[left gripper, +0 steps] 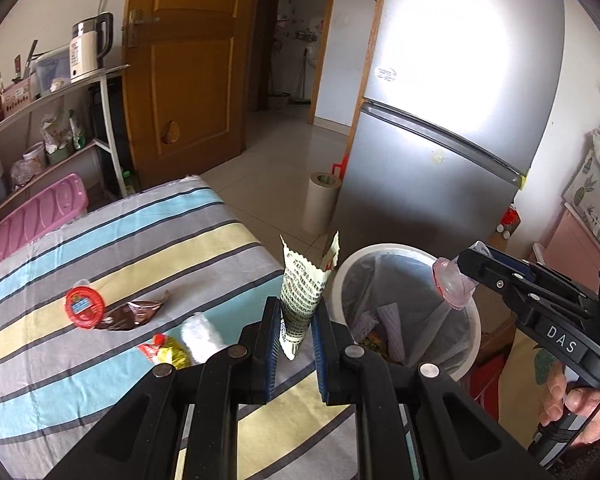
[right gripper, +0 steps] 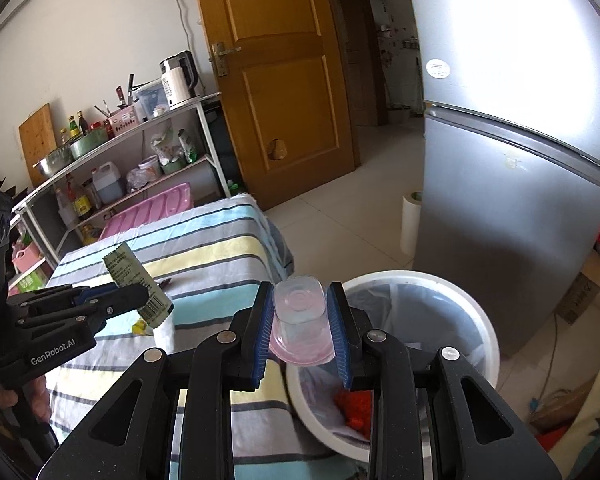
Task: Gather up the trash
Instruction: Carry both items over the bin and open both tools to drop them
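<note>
The right gripper (right gripper: 300, 334) pinches a clear pink-tinted plastic cup (right gripper: 300, 320) directly over the near rim of the white round bag-lined trash bin (right gripper: 488, 332), so it is nearer. The left gripper (left gripper: 295, 330) clamps a printed paper wrapper (left gripper: 302, 296), long axis upright (over the striped tablecloth (left gripper: 100, 248)), with the bin just to its right.

My left gripper (left gripper: 294, 344) of matte black plastic, blue ribbed pads (left gripper: 271, 354), round silver rivets at the linkage joints, white GenRobot.AI lettering on its side, my right gripper (right gripper: 300, 334) built alike, marked DAS, bare fingers (left gripper: 560, 394) on a grey-striped handle
</note>
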Demonstrator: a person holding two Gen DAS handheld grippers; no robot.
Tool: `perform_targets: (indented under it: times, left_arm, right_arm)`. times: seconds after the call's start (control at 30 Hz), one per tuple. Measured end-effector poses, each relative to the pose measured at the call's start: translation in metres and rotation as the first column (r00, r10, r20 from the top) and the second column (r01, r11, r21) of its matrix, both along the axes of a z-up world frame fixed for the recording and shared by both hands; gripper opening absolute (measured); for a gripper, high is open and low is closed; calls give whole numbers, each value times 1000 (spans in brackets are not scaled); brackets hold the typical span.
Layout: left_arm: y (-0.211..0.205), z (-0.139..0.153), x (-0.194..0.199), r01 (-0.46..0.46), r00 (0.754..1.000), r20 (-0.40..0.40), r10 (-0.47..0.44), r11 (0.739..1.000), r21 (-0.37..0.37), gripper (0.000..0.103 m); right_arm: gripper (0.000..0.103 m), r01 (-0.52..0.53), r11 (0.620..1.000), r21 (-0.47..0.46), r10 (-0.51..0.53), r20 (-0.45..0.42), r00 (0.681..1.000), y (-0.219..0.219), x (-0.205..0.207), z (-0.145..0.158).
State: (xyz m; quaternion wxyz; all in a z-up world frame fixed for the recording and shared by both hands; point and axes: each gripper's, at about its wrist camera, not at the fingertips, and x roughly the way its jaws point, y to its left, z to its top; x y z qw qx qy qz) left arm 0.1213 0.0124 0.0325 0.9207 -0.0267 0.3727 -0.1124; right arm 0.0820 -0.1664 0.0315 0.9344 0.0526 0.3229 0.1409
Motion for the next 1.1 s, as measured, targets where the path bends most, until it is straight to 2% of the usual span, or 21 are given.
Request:
perform_targets:
  times: [0.37,0.53,0.77,0.8,0.87,0.9,0.93,1.1]
  left_arm:
    - [-79,-27,26,142,988,-61,-143,990,-10,16]
    - [-95,-40,35,167,981,-94,-167,986,-10,16]
    - [-101,-52,45,157,980,-120,-157,988,-13,17]
    - [-101,-53,45,156,981,-119,-155,988,-3,20]
    - [-101,-54,45,149,981,-122,-148,989,1,26]
    - [-99,-54,45,147,982,-123,-146,989,-5,31]
    - [-98,-54,45,142,982,-122,-141,990,-8,35]
    - [-93,-48,42,126,986,-108,-126,992,-5,36]
  right_arm:
    - [28,103,995,-17,-103,-62,993,-61,9,-19]
    - [28,121,992,-31,-124,-103,987,-73,19,-33]
    - [29,151,988,-41,-155,-159,975,-83,34,-49]
    - [30,158,987,-42,-163,-159,974,-84,34,-50]
    - [41,163,986,-31,-166,-164,972,-86,35,-52]
    - [51,164,986,-26,-166,-163,973,-87,34,-52]
    - [53,165,986,-26,-167,-162,972,-87,34,-53]
    - [53,167,985,-36,-170,-150,974,-84,31,-49]
